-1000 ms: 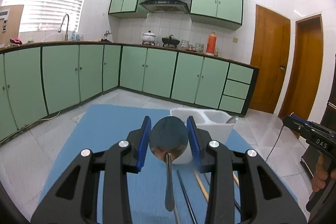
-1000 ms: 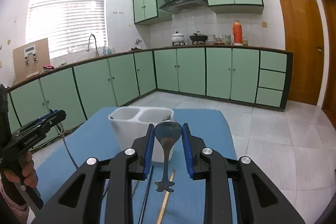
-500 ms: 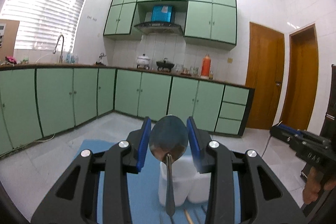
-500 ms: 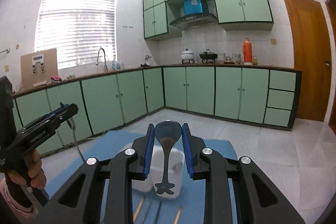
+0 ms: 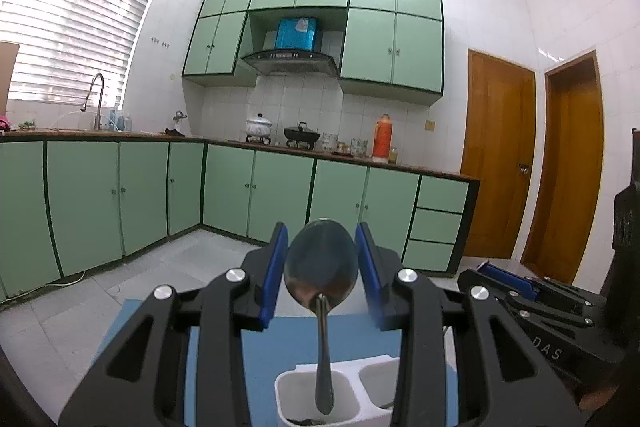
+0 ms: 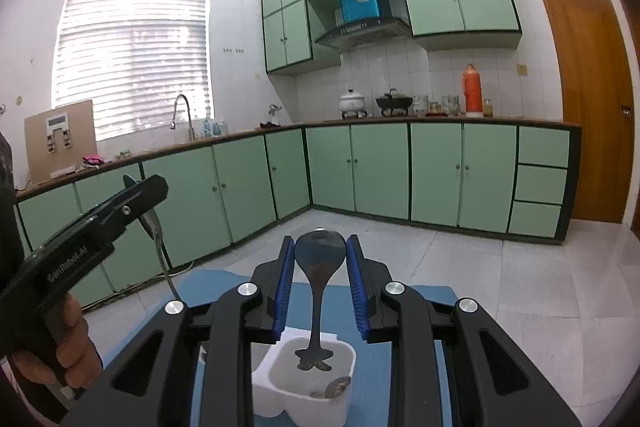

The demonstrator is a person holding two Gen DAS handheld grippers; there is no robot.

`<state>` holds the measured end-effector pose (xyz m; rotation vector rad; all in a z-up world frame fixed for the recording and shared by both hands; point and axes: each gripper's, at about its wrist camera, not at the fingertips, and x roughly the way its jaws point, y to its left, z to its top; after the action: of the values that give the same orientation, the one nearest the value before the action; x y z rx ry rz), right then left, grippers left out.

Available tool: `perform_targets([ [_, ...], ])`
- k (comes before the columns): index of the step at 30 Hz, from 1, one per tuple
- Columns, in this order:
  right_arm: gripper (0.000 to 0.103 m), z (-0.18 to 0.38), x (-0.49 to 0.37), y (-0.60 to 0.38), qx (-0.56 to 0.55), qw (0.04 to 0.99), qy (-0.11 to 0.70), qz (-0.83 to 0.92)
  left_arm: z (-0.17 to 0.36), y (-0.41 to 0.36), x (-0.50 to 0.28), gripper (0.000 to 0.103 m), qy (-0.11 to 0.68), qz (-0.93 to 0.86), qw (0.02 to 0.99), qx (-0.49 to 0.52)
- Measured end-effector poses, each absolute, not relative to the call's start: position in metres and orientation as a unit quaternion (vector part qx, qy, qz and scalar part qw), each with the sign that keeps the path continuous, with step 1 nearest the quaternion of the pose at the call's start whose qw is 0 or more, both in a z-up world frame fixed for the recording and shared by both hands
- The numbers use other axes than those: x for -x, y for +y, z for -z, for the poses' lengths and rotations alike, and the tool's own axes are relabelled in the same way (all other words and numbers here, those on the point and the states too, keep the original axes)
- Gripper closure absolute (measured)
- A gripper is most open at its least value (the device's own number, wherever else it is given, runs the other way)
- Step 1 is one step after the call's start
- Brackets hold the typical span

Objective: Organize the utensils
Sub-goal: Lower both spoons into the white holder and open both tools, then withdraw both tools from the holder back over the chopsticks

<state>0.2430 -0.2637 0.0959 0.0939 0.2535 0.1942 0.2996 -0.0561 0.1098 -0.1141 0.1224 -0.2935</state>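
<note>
My left gripper (image 5: 321, 269) is shut on a steel spoon (image 5: 321, 267), bowl up, its handle hanging over the left compartment of a white two-compartment holder (image 5: 340, 393). My right gripper (image 6: 320, 263) is shut on a dark spoon (image 6: 320, 255), bowl up, its shaped handle end hanging over the near compartment of the holder (image 6: 312, 379), where another utensil lies at the bottom. The left gripper also shows in the right wrist view (image 6: 132, 195), and the right gripper in the left wrist view (image 5: 492, 275).
The holder stands on a blue mat (image 6: 416, 299) on the table. Behind are green kitchen cabinets (image 5: 260, 195), a counter with pots and an orange flask (image 5: 383, 135), and wooden doors (image 5: 496, 163).
Both grippers rose and moved over the holder with their spoons. The holder dropped to the bottom of both views, and the chopsticks on the mat went out of view.
</note>
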Motion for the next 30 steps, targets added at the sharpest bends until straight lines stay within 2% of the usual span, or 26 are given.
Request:
perform_targets([
  [9, 0.077, -0.062, -0.269, -0.26, -0.048, 0.98, 0.164, -0.1, -0.063, -0.053, -0.332, 0.069, 0.111, 0.142, 0.982, 0.057],
  [23, 0.076, -0.024, -0.273, -0.252, -0.038, 0.972, 0.207, -0.106, -0.02, -0.046, -0.333, 0.068, 0.167, 0.136, 0.976, 0.045],
  [24, 0.076, -0.022, -0.273, -0.251, -0.037, 0.971, 0.209, -0.106, -0.02, -0.046, -0.333, 0.067, 0.167, 0.135, 0.976, 0.044],
  [26, 0.075, -0.02, -0.27, -0.251, -0.035, 0.972, 0.208, -0.104, -0.02, -0.043, -0.329, 0.057, 0.166, 0.135, 0.976, 0.045],
  [28, 0.071, -0.02, -0.265, -0.252, -0.036, 0.973, 0.205, -0.102, -0.021, -0.041, -0.325, 0.052, 0.163, 0.132, 0.977, 0.048],
  [30, 0.062, -0.021, -0.261, -0.255, -0.039, 0.974, 0.2, -0.096, -0.023, -0.039, -0.321, 0.048, 0.161, 0.131, 0.977, 0.048],
])
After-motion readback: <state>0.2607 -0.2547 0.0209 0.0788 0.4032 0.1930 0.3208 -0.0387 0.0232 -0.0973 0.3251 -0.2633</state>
